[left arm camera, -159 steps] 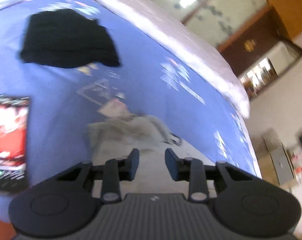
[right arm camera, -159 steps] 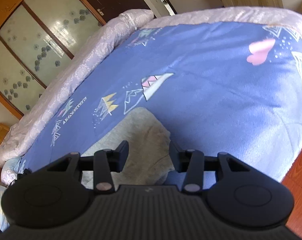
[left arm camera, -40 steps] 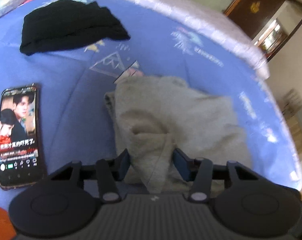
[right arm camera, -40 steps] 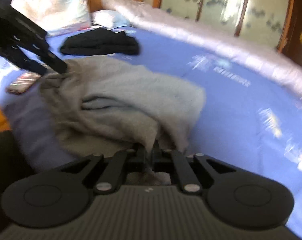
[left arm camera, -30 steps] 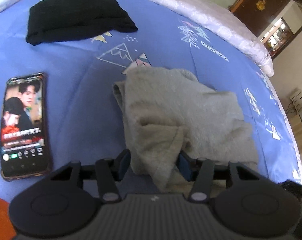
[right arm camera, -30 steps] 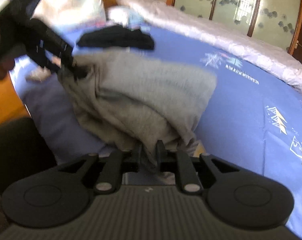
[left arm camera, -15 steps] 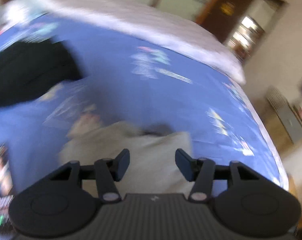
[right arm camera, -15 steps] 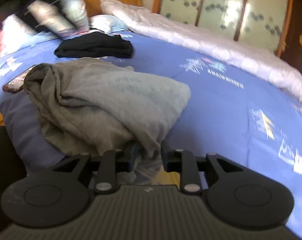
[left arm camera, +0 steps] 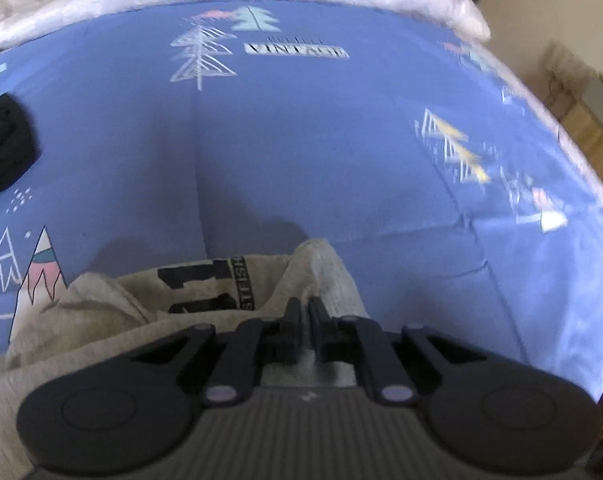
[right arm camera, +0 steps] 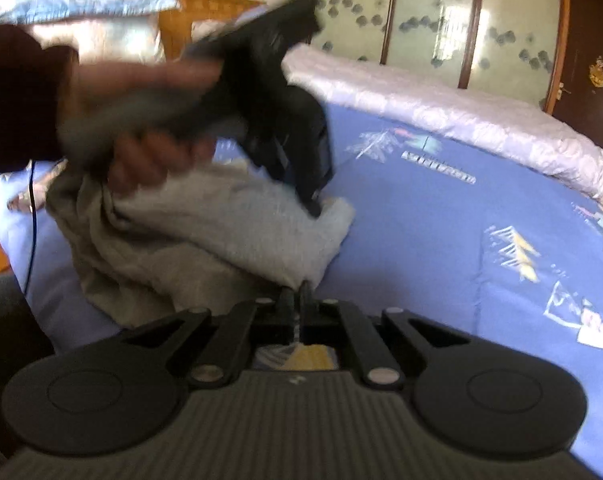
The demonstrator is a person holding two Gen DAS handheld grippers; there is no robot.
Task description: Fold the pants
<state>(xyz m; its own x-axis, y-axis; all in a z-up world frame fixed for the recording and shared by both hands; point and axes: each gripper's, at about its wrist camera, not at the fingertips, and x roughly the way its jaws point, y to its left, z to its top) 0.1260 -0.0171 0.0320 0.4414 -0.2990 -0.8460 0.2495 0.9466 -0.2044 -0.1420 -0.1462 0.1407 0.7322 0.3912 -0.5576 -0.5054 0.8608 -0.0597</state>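
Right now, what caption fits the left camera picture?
Left gripper pinches a corner of the grey pants on the blue bedspread.

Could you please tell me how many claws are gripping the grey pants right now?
2: the left claw pinches the far corner of the grey pants, and the right claw pinches the near edge.

left hand (right arm camera: 149,120) motion-blurred, black garment (left arm camera: 1,148) cut by frame edge

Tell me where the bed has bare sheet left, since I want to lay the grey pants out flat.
Bare blue sheet runs from the grey pants out to the white quilt along the far edge. It is crowded near the black garment, and where the left gripper and right gripper pinch the pants.
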